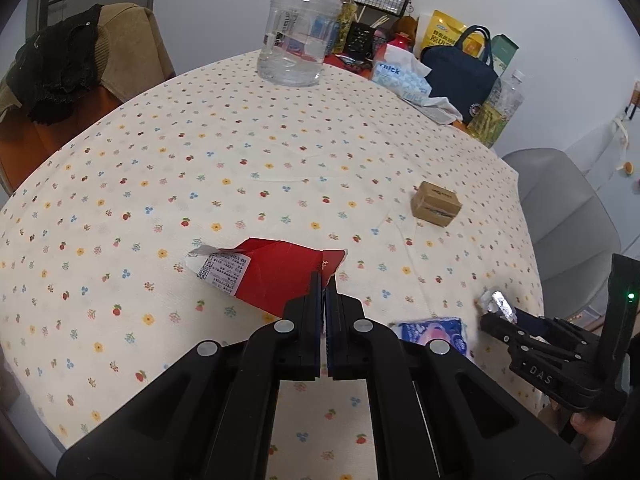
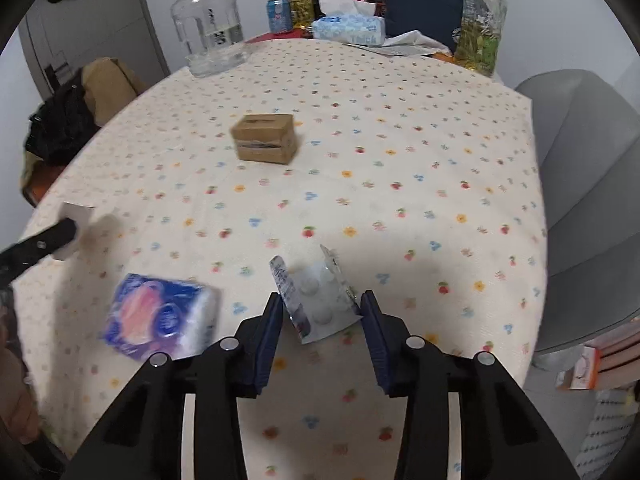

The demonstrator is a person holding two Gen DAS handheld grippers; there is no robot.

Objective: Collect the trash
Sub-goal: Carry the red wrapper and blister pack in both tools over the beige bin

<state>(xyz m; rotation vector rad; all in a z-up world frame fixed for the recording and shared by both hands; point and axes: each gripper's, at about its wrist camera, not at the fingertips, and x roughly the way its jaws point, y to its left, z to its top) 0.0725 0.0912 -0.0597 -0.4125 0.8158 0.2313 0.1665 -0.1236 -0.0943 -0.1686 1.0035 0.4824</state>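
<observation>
My left gripper [image 1: 323, 280] is shut on the edge of a flattened red carton [image 1: 272, 276] with a white label, holding it just above the floral tablecloth [image 1: 240, 160]. My right gripper [image 2: 319, 308] has its jaws closed onto the sides of a bent silver pill blister pack [image 2: 316, 300], which spans the gap between them; it also shows in the left wrist view [image 1: 498, 304]. A blue tissue packet [image 2: 160, 316] lies left of the right gripper, and shows in the left wrist view [image 1: 434, 332]. A small brown cardboard box [image 2: 266, 138] stands mid-table, and shows in the left wrist view [image 1: 436, 203].
A big clear water jug [image 1: 296, 36] stands at the far edge. A tissue box [image 2: 348, 28], navy bag [image 2: 424, 4], bottles [image 2: 480, 24] and snacks crowd the back right. A grey chair [image 2: 588, 200] is on the right, a chair with clothes [image 1: 80, 60] on the left.
</observation>
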